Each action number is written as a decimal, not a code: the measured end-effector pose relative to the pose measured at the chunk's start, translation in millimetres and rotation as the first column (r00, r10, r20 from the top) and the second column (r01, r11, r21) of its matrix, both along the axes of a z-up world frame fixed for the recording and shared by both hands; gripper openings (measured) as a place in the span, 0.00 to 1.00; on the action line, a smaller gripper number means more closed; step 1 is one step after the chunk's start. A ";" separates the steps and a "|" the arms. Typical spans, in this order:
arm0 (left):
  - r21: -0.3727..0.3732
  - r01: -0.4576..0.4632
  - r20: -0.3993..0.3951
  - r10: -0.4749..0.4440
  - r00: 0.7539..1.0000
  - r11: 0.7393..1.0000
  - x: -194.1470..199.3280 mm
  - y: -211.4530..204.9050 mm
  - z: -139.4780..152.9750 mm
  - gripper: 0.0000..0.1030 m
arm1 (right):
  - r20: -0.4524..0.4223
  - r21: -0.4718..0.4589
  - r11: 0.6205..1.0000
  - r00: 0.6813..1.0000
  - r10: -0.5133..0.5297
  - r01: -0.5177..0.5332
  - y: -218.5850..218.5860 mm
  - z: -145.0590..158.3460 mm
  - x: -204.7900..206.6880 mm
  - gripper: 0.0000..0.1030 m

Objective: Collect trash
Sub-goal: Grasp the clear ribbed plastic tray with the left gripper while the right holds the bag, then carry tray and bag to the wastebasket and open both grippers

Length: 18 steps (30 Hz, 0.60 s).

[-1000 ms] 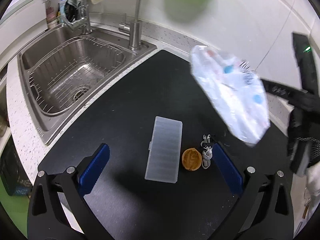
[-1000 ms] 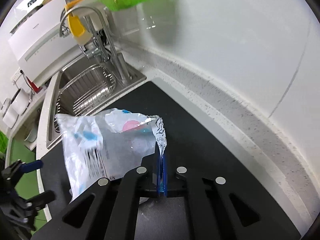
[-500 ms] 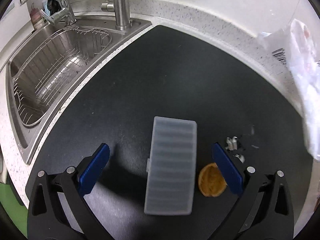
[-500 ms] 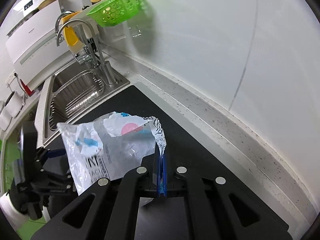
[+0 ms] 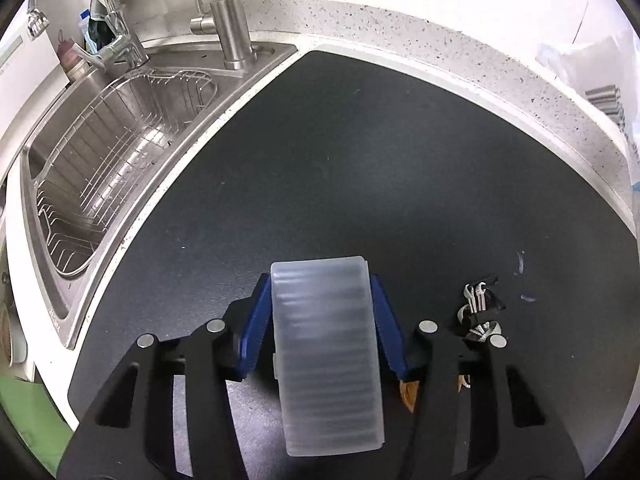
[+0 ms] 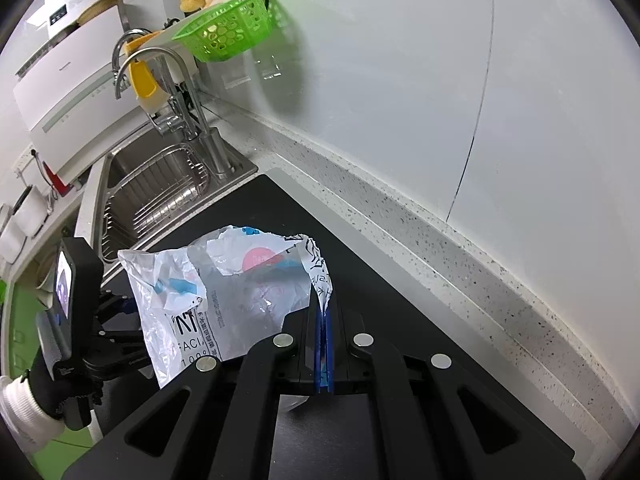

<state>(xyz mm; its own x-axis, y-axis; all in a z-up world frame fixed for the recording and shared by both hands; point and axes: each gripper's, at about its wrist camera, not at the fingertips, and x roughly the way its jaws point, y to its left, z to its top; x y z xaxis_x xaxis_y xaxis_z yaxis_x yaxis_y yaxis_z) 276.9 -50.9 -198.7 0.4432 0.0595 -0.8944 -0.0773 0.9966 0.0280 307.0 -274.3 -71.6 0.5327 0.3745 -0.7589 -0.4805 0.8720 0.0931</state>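
R gripper (image 6: 323, 320) jaws fully closed, pinching edge of crumpled plastic bag (image 6: 224, 292), w/ bag hanging left of jaws over black mat (image 6: 400, 300). Sink (image 6: 160, 196) beyond bag; green basket (image 6: 224, 36) on wall above sink. L gripper (image 6: 116, 308) left of bag.

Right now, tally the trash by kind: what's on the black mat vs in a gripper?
Frosted plastic box, between the closing left gripper pads: 1
Plastic wrapper bag, pinched in the shut right gripper: 1
Brown nutshell piece on the mat, mostly hidden: 1
Small metal clutter on the mat: 1 cluster, pieces too small to count
Total: 4
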 end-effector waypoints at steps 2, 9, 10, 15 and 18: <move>-0.002 -0.004 0.014 0.004 1.000 1.000 -4.3 0.3 7.2 0.48 | 0.005 0.001 1.000 1.000 0.004 -0.004 -0.2 2.3 -1.9 0.01; -0.006 -0.013 0.068 0.013 0.998 1.000 -23.5 5.1 39.8 0.48 | 0.030 0.008 0.999 0.999 0.031 -0.031 4.5 15.4 -19.8 0.01; -0.008 -0.015 0.076 0.016 0.997 1.000 -28.3 6.3 46.0 0.48 | 0.035 0.009 0.999 0.999 0.036 -0.037 6.8 18.2 -22.4 0.01; -0.008 -0.038 0.116 0.038 0.992 0.999 -57.9 15.5 73.5 0.47 | 0.064 0.019 0.997 0.995 0.077 -0.079 20.9 35.9 -44.6 0.01; -0.009 -0.054 0.136 0.055 0.989 0.998 -81.0 23.4 88.2 0.46 | 0.080 0.022 0.994 0.991 0.106 -0.108 31.7 44.4 -60.5 0.01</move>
